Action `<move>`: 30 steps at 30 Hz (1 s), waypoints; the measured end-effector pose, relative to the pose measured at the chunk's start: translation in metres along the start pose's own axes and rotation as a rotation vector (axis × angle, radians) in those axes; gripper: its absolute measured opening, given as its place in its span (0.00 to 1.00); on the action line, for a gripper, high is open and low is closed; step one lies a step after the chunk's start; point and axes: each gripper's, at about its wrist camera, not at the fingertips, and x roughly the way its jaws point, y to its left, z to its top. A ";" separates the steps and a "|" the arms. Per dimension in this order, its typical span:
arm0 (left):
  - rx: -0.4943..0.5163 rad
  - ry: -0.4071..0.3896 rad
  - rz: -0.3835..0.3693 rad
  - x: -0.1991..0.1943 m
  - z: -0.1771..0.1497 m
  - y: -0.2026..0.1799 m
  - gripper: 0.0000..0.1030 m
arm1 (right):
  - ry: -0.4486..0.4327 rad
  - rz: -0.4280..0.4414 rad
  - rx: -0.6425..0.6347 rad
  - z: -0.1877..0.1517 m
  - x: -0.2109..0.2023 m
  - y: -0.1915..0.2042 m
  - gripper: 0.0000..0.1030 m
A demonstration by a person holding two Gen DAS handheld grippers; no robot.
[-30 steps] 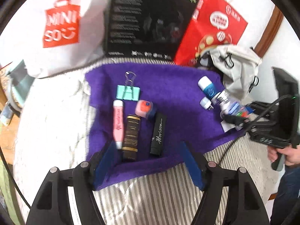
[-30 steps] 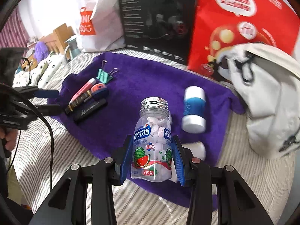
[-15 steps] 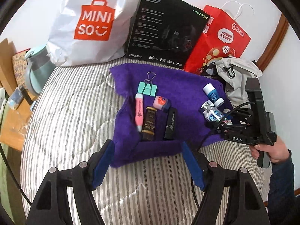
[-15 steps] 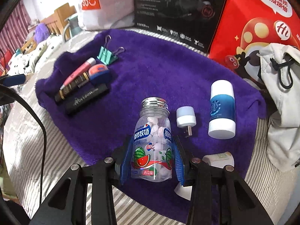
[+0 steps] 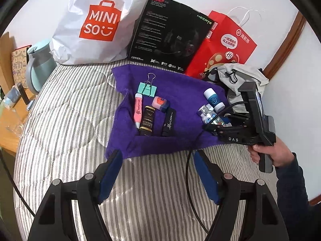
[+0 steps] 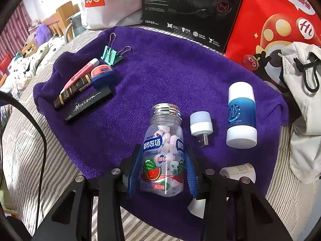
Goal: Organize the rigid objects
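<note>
Left gripper (image 5: 156,172) had pulled back from the purple towel (image 6: 170,64); fingers spread, empty.
Right gripper (image 6: 162,170) clamped the candy bottle (image 6: 163,150) low over the towel's near edge, long axis pointing away along the fingers, cap forward. Counted on towel: one binder clip (image 6: 111,55), one pink tube (image 6: 80,74), one roll-on (image 6: 241,116), one USB light (image 6: 200,125).

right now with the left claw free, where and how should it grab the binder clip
Grip the binder clip across its flat green body, coming from above. It lies flat on the purple towel, wire handles pointing away toward the black box; those loops look thin and slippery. Nothing crowds its sides, so the left claw probably fits.
</note>
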 end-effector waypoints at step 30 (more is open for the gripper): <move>0.110 0.036 0.201 -0.009 -0.047 -0.051 0.93 | -0.088 -0.119 0.229 -0.098 -0.132 -0.001 0.71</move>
